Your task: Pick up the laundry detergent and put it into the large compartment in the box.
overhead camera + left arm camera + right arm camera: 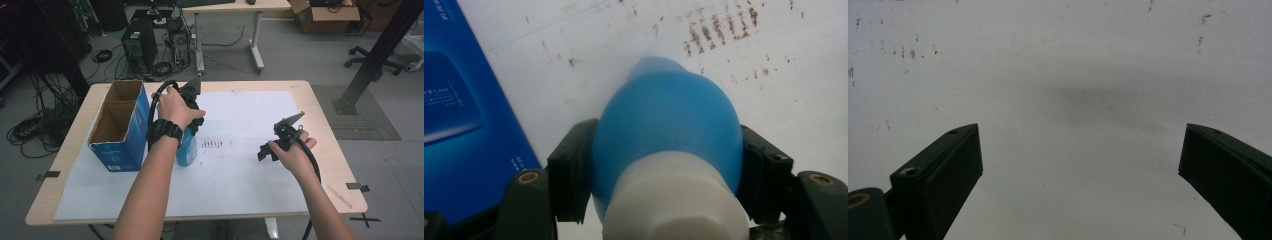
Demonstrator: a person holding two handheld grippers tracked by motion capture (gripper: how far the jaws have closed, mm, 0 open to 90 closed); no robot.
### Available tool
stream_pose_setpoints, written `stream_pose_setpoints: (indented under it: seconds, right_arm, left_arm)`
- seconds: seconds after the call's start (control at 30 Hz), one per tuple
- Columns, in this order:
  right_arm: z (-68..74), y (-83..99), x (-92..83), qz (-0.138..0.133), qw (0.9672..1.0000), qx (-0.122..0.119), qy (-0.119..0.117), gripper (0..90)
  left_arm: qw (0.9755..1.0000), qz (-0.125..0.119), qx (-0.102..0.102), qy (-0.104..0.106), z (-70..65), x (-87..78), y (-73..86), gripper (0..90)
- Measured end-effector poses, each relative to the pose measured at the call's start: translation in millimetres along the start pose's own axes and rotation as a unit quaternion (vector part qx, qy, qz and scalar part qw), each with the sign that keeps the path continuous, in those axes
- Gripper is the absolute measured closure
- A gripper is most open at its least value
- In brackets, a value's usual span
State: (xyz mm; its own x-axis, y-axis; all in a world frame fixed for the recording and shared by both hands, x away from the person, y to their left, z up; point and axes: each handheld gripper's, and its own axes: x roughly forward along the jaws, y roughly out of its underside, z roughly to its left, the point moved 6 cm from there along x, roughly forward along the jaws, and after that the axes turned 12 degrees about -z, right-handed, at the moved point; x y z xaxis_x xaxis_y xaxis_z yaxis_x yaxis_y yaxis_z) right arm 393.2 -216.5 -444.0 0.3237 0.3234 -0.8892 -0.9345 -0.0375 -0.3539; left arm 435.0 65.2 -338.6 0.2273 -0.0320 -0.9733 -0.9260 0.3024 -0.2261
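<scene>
Left gripper view: left hand-held gripper (664, 165) clamps the blue bottle (666, 125) beside the blue box (459, 110). Right hand-held gripper (1080, 165) spread wide over the desk (1073, 60).

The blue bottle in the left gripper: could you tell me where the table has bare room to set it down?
The white sheet lies bare between the blue bottle and the right gripper, and along its near edge. It is crowded at the left, where the blue box stands close beside the bottle.
</scene>
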Motion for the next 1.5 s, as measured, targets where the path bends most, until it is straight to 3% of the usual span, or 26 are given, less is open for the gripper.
stream_pose_setpoints:
  seconds: [0.4,0.57,0.8,0.83,1.1,1.33,1.4,1.5]
  right_arm:
    - [0.0,0.5,-2.2,-0.001,1.0000,0.000,-0.002,3.9]
    - [0.6,0.3,-2.7,0.000,1.0000,-0.002,-0.003,3.9]
    - [4.1,-4.0,-9.3,-0.005,1.0000,-0.002,-0.004,4.1]
    - [4.1,-4.0,-9.3,-0.005,1.0000,-0.002,-0.004,4.1]
    - [9.0,-9.8,-19.5,-0.014,0.9999,-0.001,-0.005,4.1]
    - [8.9,-11.2,-23.0,-0.017,0.9998,0.001,-0.005,4.1]
    - [8.8,-12.0,-24.8,-0.020,0.9998,0.003,-0.005,4.1]
    - [8.7,-12.4,-25.6,-0.021,0.9998,0.005,-0.005,4.1]
  left_arm:
    - [1.0000,0.002,0.008,-0.001,-0.1,-1.4,-0.3,37.2]
    - [0.9999,-0.002,0.011,0.003,0.7,-9.8,-1.8,37.3]
    - [0.9998,-0.012,0.018,0.006,8.2,-50.0,-8.3,37.3]
    - [0.9998,-0.012,0.018,0.006,8.2,-50.0,-8.3,37.3]
    - [0.9994,-0.032,0.012,0.008,29.7,-108.2,-16.7,37.4]
    - [0.9989,-0.045,-0.010,0.005,55.6,-141.5,-17.5,37.4]
    - [0.9983,-0.051,-0.027,-0.002,72.7,-155.6,-16.0,37.5]
    - [0.9977,-0.053,-0.042,-0.009,83.7,-162.6,-13.9,37.5]
